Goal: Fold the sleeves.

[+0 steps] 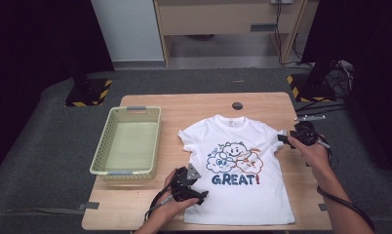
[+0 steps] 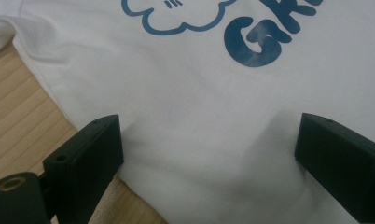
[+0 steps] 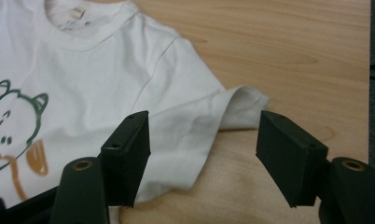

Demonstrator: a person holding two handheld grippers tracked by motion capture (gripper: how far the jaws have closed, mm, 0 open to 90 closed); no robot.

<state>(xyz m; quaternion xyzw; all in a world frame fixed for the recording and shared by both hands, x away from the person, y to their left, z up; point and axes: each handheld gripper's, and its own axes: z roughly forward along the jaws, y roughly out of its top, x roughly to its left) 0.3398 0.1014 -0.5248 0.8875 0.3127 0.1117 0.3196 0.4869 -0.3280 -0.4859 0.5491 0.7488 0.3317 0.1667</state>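
- T-shirt [image 1: 243, 165], white, spread flat and face up on the wooden table [image 1: 184, 105]; collar toward twelve o'clock, hem toward six. Print of cartoon clouds above the word "GREAT!" across the chest.
- Left gripper [image 1: 196, 194], at about seven o'clock of the shirt, over its lower left edge. Jaws stand wide apart in the left gripper view, white fabric lying between them [image 2: 209, 154]; nothing is pinched.
- Right gripper [image 1: 284, 139], at about three o'clock of the shirt, just beside the sleeve [image 3: 223, 109]. Jaws parted in the right gripper view; one sits over the sleeve's fabric, the other over bare wood, and the sleeve is not grasped.
- Basket [image 1: 111, 134], pale green plastic, at nine o'clock of the shirt, well apart from it.
- Round dark cap [image 1: 237, 106] set in the tabletop, at twelve o'clock, just beyond the collar.
- Black-and-yellow striped bases [image 1: 89, 92] on the grey floor beyond the table, at ten and two o'clock.
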